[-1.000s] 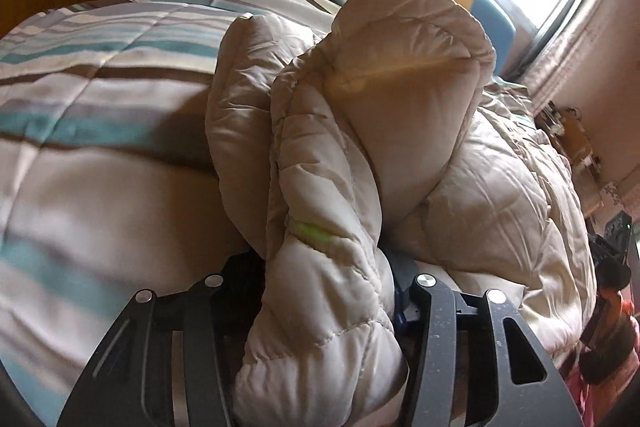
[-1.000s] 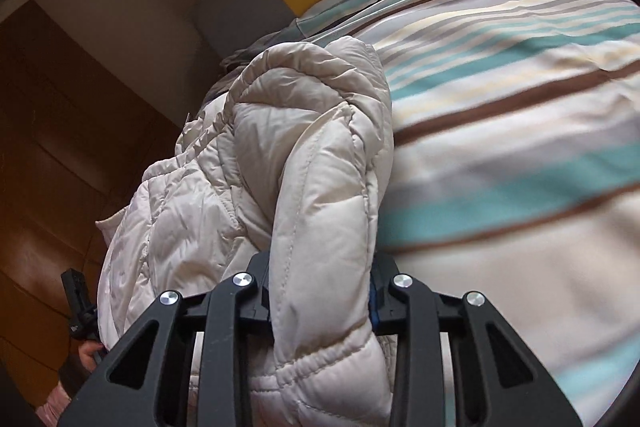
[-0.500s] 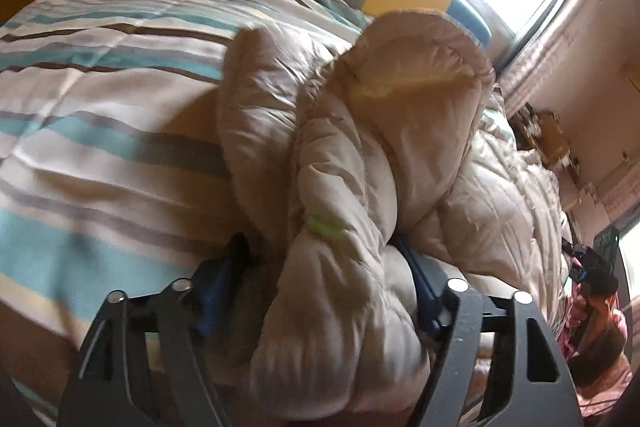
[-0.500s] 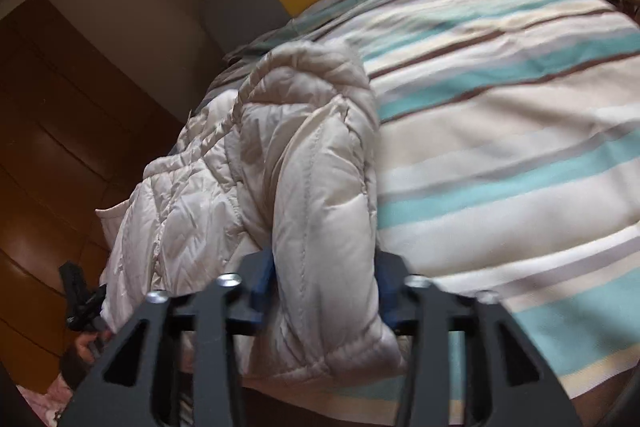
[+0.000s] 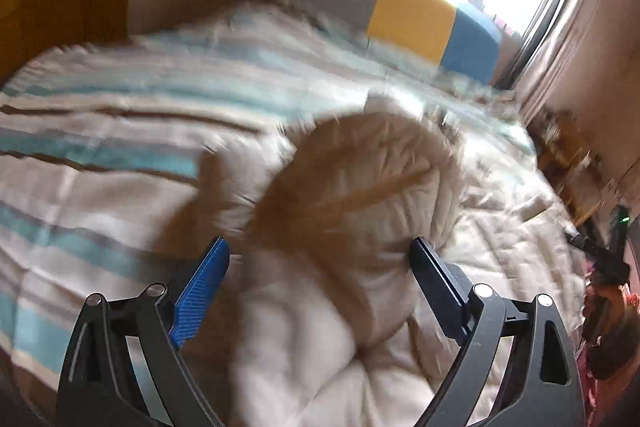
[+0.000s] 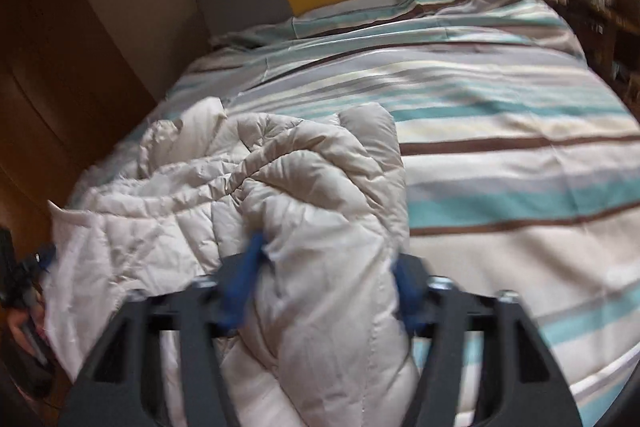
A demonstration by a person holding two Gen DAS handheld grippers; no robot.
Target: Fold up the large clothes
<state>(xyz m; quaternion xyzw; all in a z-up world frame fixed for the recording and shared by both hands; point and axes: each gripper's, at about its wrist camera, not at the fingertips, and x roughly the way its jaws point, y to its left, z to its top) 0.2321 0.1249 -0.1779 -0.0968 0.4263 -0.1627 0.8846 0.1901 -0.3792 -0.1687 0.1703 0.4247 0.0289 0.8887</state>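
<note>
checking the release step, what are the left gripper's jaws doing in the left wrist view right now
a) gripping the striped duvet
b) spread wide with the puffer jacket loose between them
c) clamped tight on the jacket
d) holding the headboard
b: the left gripper has its blue pads set far apart, and the beige puffer jacket lies on the striped duvet between them, not pinched.

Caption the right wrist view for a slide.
Right gripper with jaws around a fold of the beige puffer jacket on a striped bed cover.
</note>
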